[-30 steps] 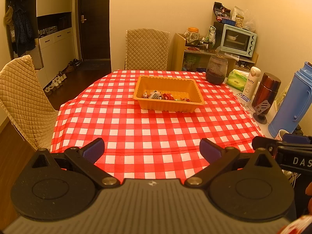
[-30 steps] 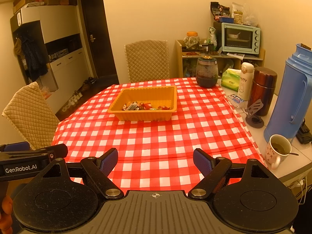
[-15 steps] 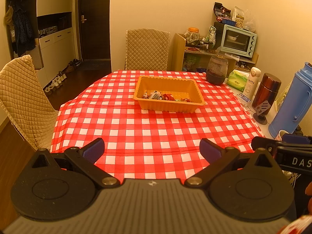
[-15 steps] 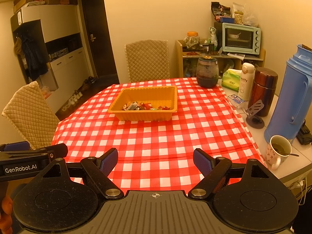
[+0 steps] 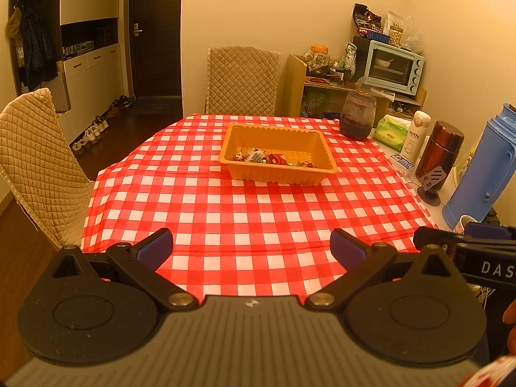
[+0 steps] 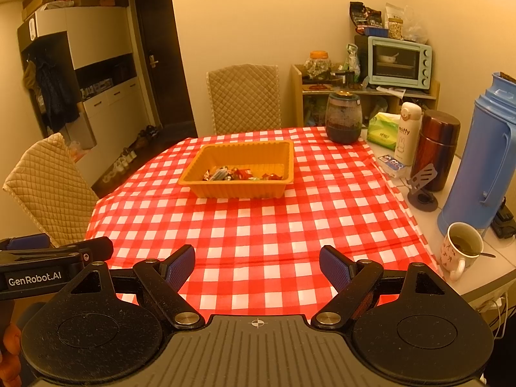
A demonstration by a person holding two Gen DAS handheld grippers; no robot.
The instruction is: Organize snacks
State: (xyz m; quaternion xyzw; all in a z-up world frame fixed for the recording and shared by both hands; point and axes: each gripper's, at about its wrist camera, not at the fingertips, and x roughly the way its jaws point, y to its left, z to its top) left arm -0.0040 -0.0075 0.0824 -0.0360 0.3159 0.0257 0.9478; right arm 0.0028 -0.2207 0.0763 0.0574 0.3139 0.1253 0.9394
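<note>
An orange plastic tray sits in the middle of the red-checked table, far ahead of both grippers. Several wrapped snacks lie along its near side. My left gripper hovers over the table's near edge, open, with only tablecloth between its blue pads. My right gripper is beside it, also open and holding nothing. Each gripper shows at the edge of the other's view.
On the right edge stand a dark jar, a tissue pack, a white bottle, a brown flask, a blue thermos and a mug. Padded chairs stand left and behind.
</note>
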